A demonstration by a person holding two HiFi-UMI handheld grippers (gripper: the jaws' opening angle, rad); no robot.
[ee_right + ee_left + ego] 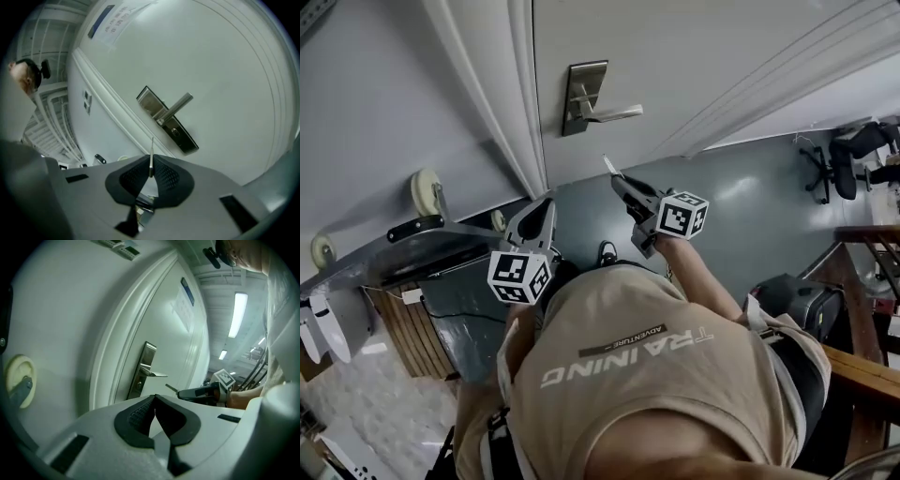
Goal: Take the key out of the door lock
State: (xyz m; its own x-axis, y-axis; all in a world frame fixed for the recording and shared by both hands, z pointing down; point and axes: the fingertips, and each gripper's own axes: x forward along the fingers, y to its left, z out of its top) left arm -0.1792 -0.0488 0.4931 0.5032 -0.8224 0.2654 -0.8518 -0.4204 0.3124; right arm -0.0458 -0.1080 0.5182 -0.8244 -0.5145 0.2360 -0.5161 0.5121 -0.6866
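Observation:
The white door carries a steel lock plate with a lever handle. A thin metal key is clear of the lock, its blade sticking out from my right gripper, which is shut on it a short way below the handle. In the right gripper view the key stands upright between the pads, below the keyhole. My left gripper hangs lower left by the door frame, shut with nothing in it. The left gripper view shows the plate and the held key.
The door frame runs to the left of the lock. A round white fitting sits on the wall at left. An office chair stands far right, with a wooden rail and a dark bag at lower right.

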